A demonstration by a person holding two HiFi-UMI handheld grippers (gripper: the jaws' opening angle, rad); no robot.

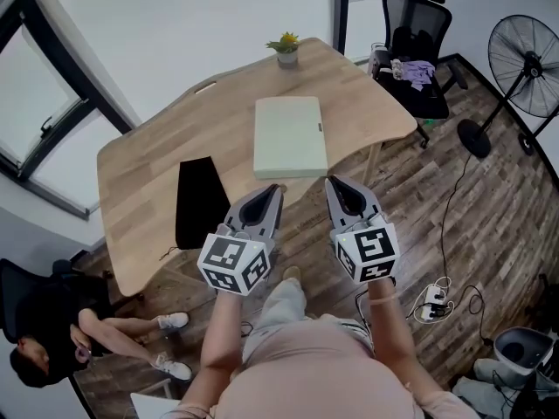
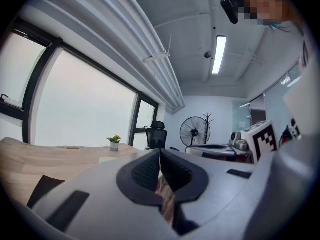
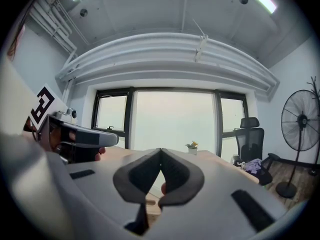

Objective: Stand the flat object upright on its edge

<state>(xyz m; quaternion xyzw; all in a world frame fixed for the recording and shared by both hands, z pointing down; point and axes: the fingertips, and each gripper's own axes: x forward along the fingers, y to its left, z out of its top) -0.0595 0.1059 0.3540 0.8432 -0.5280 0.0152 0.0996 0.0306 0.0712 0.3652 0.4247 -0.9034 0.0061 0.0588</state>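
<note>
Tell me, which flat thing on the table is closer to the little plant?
The pale green flat board, lying just in front of the potted plant. The black flat sheet lies farther away, by the near edge of the table.

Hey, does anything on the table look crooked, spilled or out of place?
Nothing spilled or damaged. The pale green flat object lies flat on the wooden table; the potted plant stands upright. Only the black sheet reaches the near edge, perhaps overhanging.

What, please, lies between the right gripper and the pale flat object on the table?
Only bare wooden table, seen in the head view, separates the right gripper from the flat object.
</note>
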